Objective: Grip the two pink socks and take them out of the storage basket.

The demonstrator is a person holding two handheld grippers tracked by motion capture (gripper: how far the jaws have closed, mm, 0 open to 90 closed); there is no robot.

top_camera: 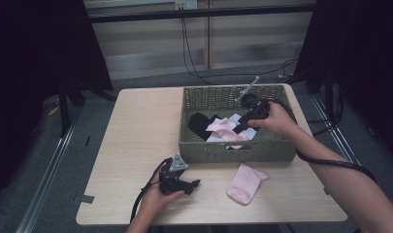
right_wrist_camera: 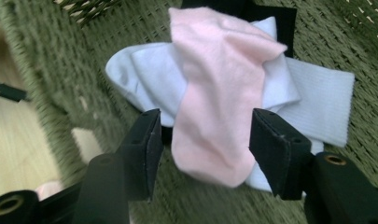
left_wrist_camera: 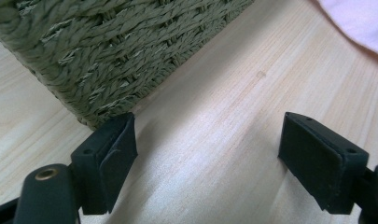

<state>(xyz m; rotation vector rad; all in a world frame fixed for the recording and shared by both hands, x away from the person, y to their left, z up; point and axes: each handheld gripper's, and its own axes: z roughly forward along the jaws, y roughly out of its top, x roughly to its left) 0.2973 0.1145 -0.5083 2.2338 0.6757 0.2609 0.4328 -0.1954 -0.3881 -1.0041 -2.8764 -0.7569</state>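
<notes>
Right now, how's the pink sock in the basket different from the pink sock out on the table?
The pink sock in the basket lies draped over white socks, between the open jaws of the right gripper; the pink sock on the table lies alone on bare wood in front of the basket. The first is crumpled, the second flatter and folded. Both are the same pale pink.
</notes>
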